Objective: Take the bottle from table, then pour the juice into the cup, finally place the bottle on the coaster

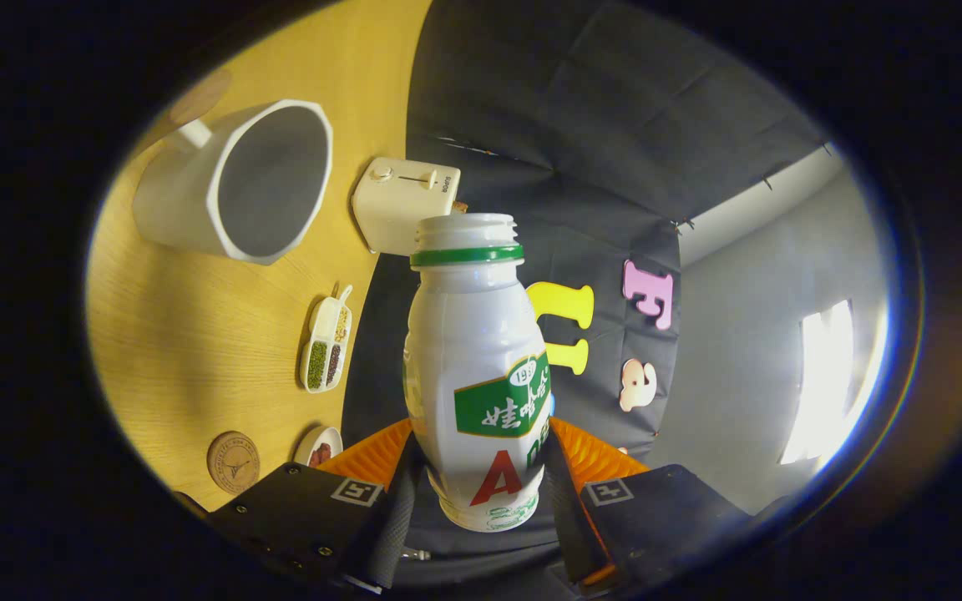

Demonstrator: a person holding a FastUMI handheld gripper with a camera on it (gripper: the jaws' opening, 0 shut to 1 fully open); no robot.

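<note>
White plastic bottle, uncapped with a green neck ring, sits clamped between both fingers of the gripper, lifted clear of the wooden tabletop. Beyond the fingers to the left, the white cup shows its empty mouth. A cream toaster stands past it, and a round coaster lies beside the left finger.

A staged kitchen booth: wooden table with toaster, cup, snack dish.
</note>
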